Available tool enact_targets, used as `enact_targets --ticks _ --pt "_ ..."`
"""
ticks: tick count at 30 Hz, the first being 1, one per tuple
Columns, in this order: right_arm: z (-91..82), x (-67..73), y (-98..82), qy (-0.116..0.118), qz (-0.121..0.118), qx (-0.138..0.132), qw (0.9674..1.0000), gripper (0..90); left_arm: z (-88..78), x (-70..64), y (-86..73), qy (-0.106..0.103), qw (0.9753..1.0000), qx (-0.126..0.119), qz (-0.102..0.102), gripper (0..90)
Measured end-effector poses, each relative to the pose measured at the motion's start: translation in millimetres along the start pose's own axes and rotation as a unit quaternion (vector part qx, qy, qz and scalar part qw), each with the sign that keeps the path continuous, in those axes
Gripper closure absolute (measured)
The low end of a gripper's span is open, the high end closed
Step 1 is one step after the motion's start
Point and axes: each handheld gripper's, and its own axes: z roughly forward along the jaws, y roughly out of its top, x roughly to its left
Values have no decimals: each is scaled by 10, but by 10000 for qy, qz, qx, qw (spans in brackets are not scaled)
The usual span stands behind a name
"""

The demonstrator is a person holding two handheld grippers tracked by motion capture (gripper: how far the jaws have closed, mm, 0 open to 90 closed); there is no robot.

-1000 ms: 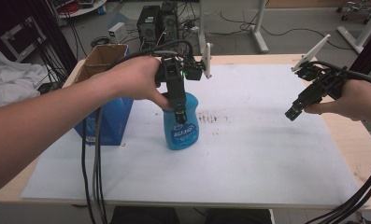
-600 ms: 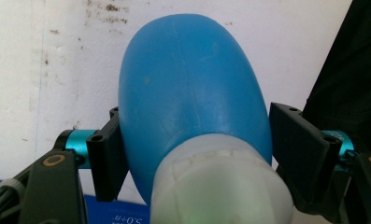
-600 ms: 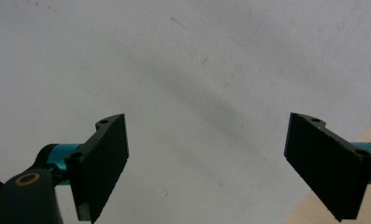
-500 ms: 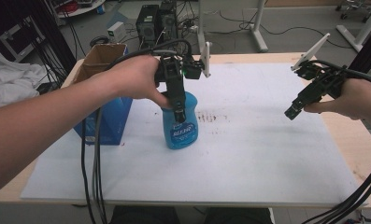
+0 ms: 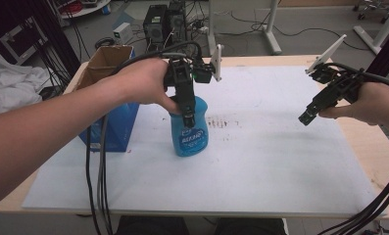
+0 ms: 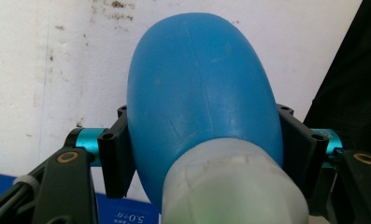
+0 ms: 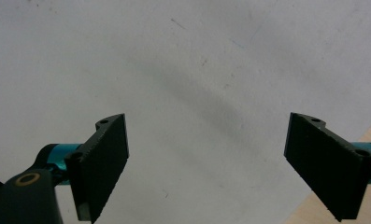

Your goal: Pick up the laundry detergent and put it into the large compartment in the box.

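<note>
White table [image 5: 280, 161] at centre carries the upright blue bottle [image 5: 189, 129], its neck clenched from above by the left tool [image 5: 188, 117], while the right tool [image 5: 307, 116] waits released.

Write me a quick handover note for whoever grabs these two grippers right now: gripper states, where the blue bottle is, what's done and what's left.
Left gripper: jaws have just been closing and now press both sides of the blue bottle near its top.
Right gripper: open, nothing between the jaws, held above the white mat at the right.
Bottle: upright on the mat, beside the blue box.
Done: bottle gripped.
Left: probably lifting or moving it; it has not left the mat yet.
</note>
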Motion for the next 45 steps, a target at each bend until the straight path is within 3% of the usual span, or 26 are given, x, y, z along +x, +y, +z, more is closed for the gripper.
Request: enact_targets --ticks 31,40,45 --pt "-8 -32 2 26 38 11 10000 131 -41 4 -26 4 9999 32 -134 362" --pt "-16 -41 31 32 37 27 10000 131 -256 40 -100 28 9998 -24 -176 364" --pt "-9 -56 41 41 24 72 10000 130 -478 60 -184 24 9995 -160 -253 364"
